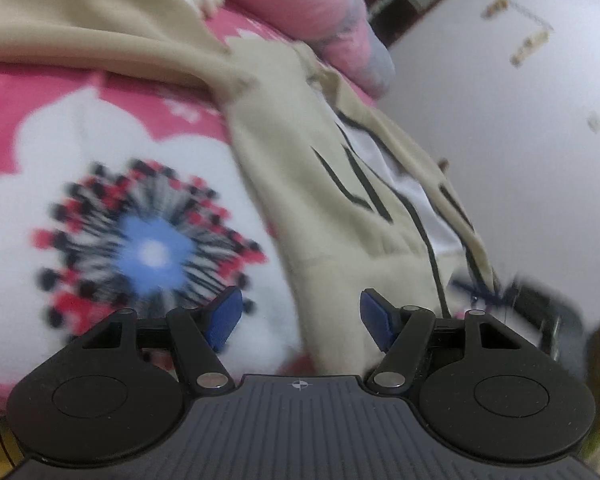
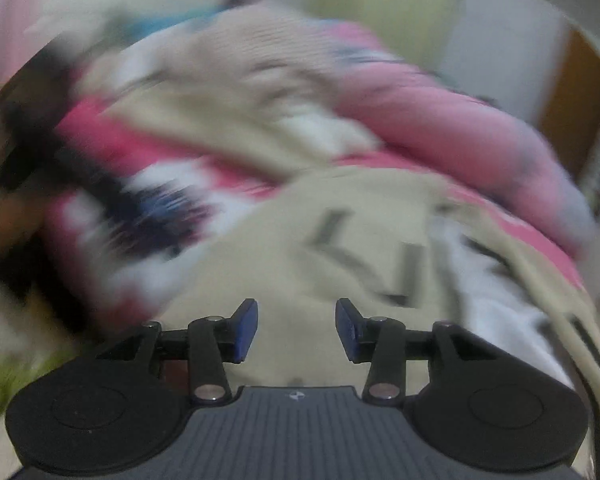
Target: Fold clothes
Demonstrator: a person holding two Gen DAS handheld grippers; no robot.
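A cream garment (image 1: 300, 160) with black line markings lies spread on a pink and white flowered bedspread (image 1: 100, 140). In the left wrist view my left gripper (image 1: 300, 312) hangs open just above the garment's near edge, and nothing sits between its blue pads. The right wrist view is badly blurred. There the same cream garment (image 2: 340, 240) fills the middle, and my right gripper (image 2: 296, 328) is open over it with a clear gap between the blue pads and no cloth in them.
A rolled pink blanket (image 1: 292, 4) lies along the far side of the bed, also in the right view as pink blanket (image 2: 460, 120). A white wall or door (image 1: 520, 120) stands to the right. A dark blurred shape (image 2: 32, 120) is at the left.
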